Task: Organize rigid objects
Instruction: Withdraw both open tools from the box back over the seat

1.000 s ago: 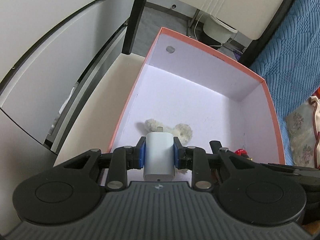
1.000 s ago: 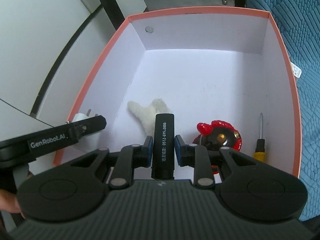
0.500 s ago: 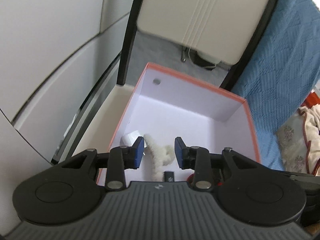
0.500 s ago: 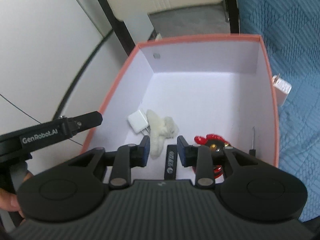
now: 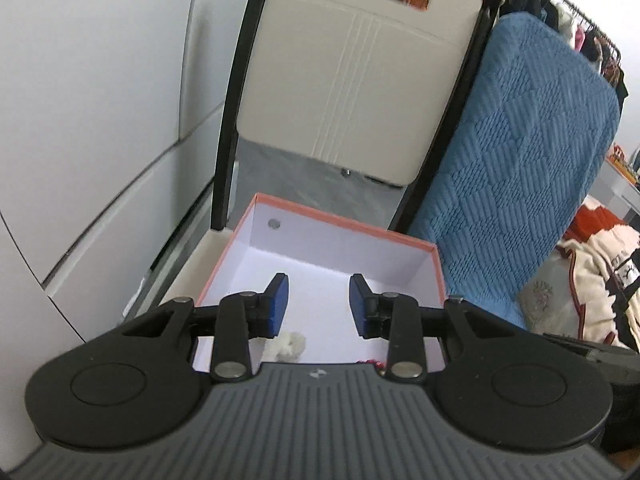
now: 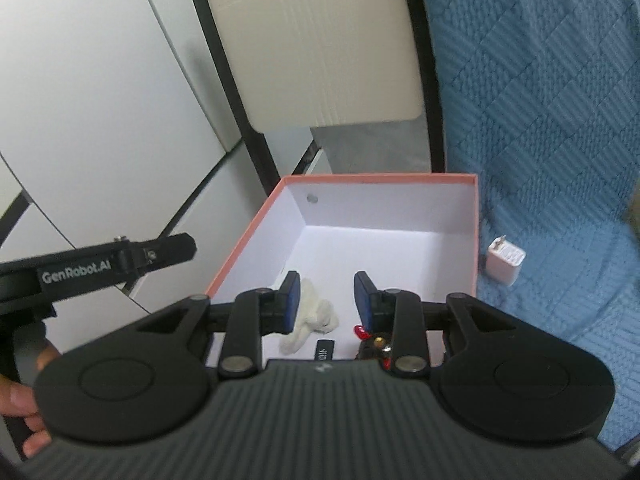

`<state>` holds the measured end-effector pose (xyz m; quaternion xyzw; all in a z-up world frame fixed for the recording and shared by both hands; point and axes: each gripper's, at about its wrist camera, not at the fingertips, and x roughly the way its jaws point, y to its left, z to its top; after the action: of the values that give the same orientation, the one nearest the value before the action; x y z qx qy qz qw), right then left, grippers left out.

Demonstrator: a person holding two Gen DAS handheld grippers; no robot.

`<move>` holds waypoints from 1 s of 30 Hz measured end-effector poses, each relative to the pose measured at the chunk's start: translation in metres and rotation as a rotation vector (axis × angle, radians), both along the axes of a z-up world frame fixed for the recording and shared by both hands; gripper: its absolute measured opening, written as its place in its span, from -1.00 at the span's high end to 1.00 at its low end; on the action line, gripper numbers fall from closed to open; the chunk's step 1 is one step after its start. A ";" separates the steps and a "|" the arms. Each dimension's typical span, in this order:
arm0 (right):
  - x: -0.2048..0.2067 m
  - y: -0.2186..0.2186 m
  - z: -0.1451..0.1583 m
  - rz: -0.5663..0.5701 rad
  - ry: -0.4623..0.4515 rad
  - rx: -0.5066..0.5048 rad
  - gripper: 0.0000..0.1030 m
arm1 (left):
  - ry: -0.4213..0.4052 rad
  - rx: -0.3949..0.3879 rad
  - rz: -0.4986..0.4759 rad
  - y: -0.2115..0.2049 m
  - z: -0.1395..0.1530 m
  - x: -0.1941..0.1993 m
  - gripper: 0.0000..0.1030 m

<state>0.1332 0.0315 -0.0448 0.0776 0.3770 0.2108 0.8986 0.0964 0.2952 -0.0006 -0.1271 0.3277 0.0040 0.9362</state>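
Observation:
An orange-rimmed box (image 5: 344, 220) with a white inside sits below both grippers; it also shows in the right wrist view (image 6: 384, 178). In it lie a white fluffy toy (image 6: 312, 320), a black stick (image 6: 325, 350) and a red and black toy (image 6: 372, 340). The fluffy toy (image 5: 286, 345) shows in the left wrist view too. My left gripper (image 5: 318, 306) is open and empty above the box. My right gripper (image 6: 326, 300) is open and empty above the box. A white charger (image 6: 505, 261) lies on the blue quilt right of the box.
A cream chair back (image 5: 352, 88) with black frame stands behind the box. A blue quilt (image 5: 520, 184) covers the right side. White cabinet panels (image 5: 100, 120) are on the left. Clothes (image 5: 592, 264) lie at the far right. The left gripper's arm (image 6: 100, 266) shows at the right view's left.
Both grippers opened and rose away from the box. The left let go of a white charger and the right let go of the black stick, which now lies in the box.

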 end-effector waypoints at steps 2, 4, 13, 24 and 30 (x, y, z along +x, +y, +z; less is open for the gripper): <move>-0.004 -0.008 0.003 -0.002 -0.010 -0.001 0.34 | -0.008 -0.007 0.006 -0.006 0.005 -0.005 0.25; -0.009 -0.016 0.006 -0.003 -0.018 0.003 0.34 | -0.018 -0.013 0.008 -0.012 0.009 -0.011 0.25; -0.037 -0.054 0.022 -0.037 -0.084 0.013 0.34 | -0.048 -0.013 -0.009 -0.044 0.019 -0.039 0.25; -0.068 -0.095 0.022 -0.053 -0.126 -0.017 0.34 | -0.032 0.007 -0.044 -0.084 0.014 -0.073 0.25; -0.087 -0.123 0.019 -0.067 -0.157 -0.036 0.34 | -0.036 0.001 -0.060 -0.107 0.007 -0.086 0.15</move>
<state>0.0464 -0.0911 -0.0257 0.0572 0.3065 0.1790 0.9331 0.0108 0.1878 0.0065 -0.1170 0.3146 -0.0262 0.9416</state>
